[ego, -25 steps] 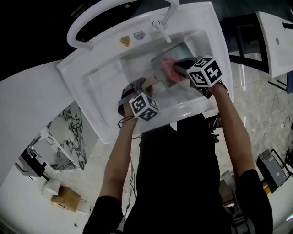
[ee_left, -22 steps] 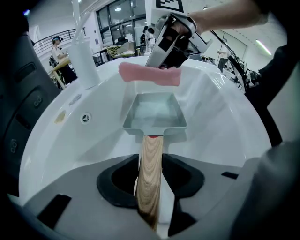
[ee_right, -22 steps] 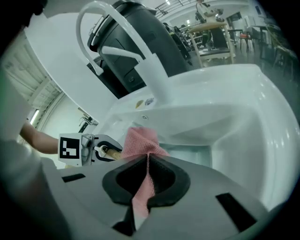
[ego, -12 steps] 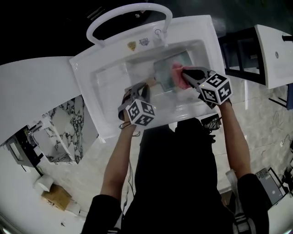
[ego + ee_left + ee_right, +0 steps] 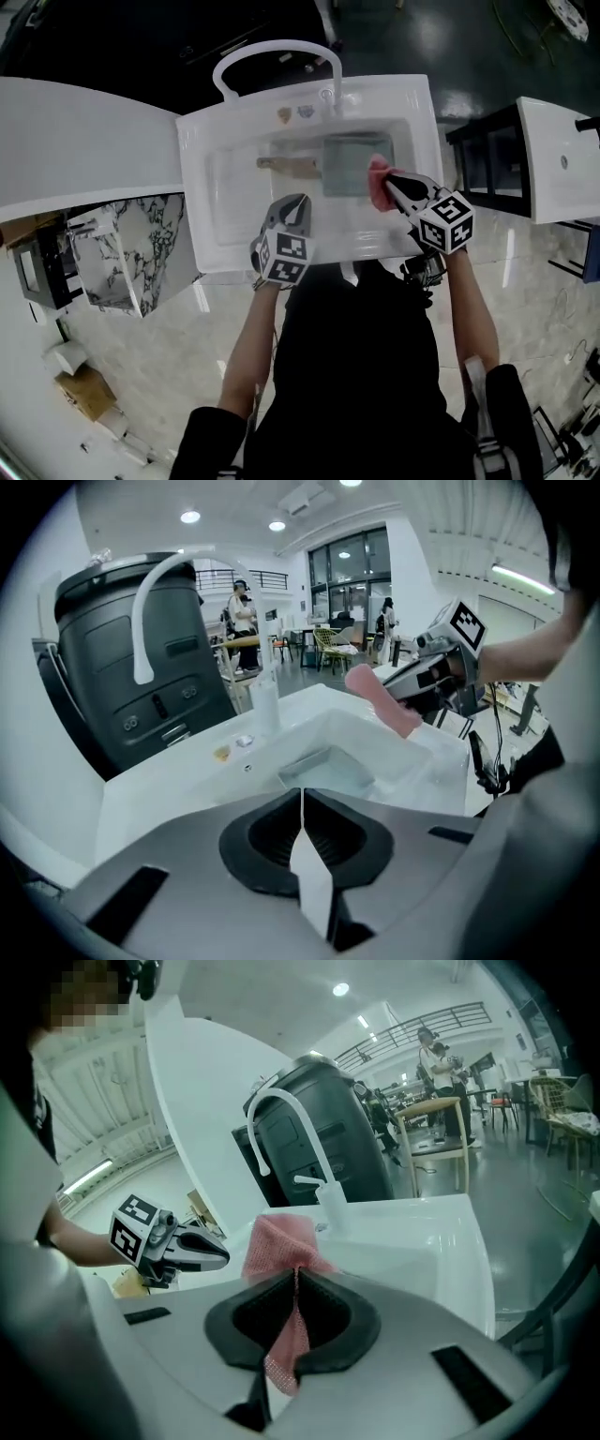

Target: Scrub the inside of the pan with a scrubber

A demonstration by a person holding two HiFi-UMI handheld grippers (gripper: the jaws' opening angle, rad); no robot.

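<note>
Currently on view, item by item.

Sink [image 5: 202, 187]: white, rectangular, with an arched white faucet [image 5: 142, 630] at its back rim.

Pan [image 5: 354, 166]: grey and square. It lies flat in the basin, right of centre. Its wooden handle [image 5: 289, 167] points left along the basin floor. Nothing touches the pan.

Scrubber [image 5: 376, 173]: pink cloth-like pad. It is pinched between the pads of the right gripper [image 5: 392, 185], with one end sticking out past the tips and a strip trailing back between the jaws. It hangs in the air over the basin's right side, above the pan's right edge and apart from it.

Left gripper [image 5: 298, 199]: jaws have just closed and now meet, with nothing between them. It hovers over the sink's front rim, near the handle but clear of it, pointing toward the basin.

Person: dark shirt, bare forearms, standing at the sink's front edge.
</note>
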